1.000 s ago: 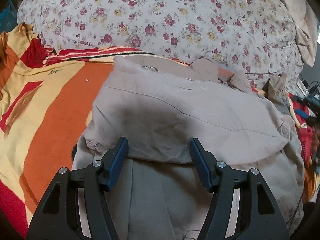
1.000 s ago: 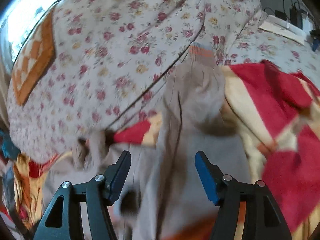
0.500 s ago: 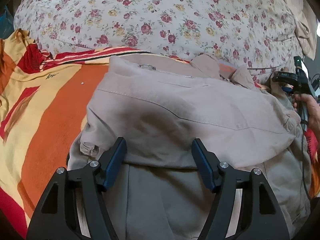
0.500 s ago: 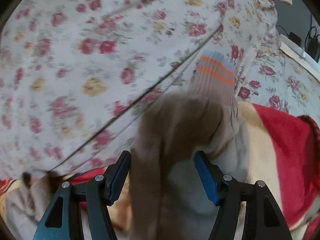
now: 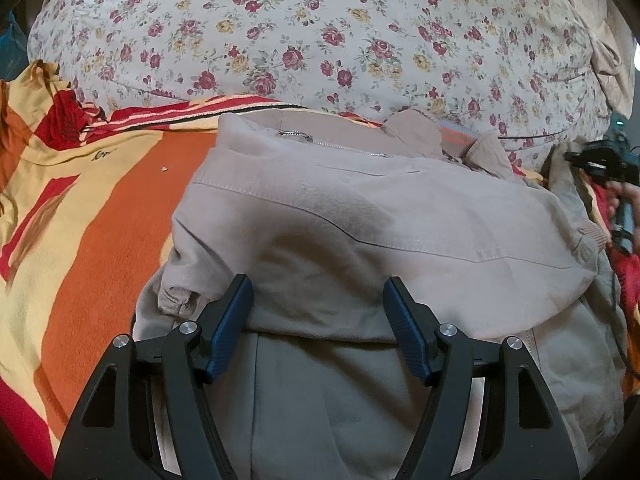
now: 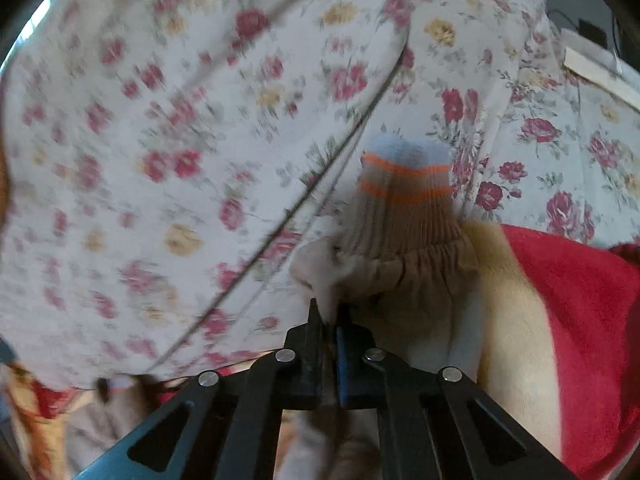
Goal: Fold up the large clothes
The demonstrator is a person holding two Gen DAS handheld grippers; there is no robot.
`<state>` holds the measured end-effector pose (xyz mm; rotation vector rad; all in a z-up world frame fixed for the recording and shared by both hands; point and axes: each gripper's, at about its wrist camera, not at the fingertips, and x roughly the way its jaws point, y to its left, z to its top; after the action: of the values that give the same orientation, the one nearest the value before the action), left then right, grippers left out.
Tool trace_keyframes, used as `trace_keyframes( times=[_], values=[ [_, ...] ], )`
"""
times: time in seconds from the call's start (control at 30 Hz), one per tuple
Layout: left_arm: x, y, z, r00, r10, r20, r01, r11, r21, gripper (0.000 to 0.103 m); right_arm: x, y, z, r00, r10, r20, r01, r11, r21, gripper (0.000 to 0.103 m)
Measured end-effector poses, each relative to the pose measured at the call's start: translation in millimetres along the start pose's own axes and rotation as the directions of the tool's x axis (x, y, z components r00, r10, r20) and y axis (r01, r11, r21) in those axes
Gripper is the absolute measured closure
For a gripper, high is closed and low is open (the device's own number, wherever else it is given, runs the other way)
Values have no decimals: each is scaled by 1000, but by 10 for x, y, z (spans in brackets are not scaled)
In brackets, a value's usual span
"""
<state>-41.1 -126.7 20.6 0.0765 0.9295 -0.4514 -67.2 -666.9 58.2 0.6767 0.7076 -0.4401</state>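
Observation:
A large beige jacket (image 5: 360,216) with a zip lies partly folded on a red, orange and yellow blanket (image 5: 92,208). My left gripper (image 5: 318,308) is open and empty, low over the near folded edge of the jacket. My right gripper (image 6: 329,320) is shut on the jacket's sleeve (image 6: 416,280), just below its ribbed cuff (image 6: 404,200) with orange and pale blue stripes. The right gripper also shows at the far right of the left wrist view (image 5: 600,164), held by a hand.
A big floral duvet (image 5: 320,32) is heaped behind the jacket and fills the right wrist view (image 6: 180,120). Beige cloth (image 5: 608,52) lies at the back right. Cables and a box (image 6: 600,72) sit beyond the bed.
My right gripper has moved in on the sleeve and closed on it below the cuff. My left gripper has stayed open, nearly still over the jacket.

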Motion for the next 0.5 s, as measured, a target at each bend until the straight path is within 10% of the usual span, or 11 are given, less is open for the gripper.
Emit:
trace_keyframes(
  times=[0.5],
  values=[
    [-336, 148, 68, 995, -48, 91, 56, 995, -82, 35, -2236, 554, -471, 902, 430, 29, -414, 882, -227, 100]
  ],
)
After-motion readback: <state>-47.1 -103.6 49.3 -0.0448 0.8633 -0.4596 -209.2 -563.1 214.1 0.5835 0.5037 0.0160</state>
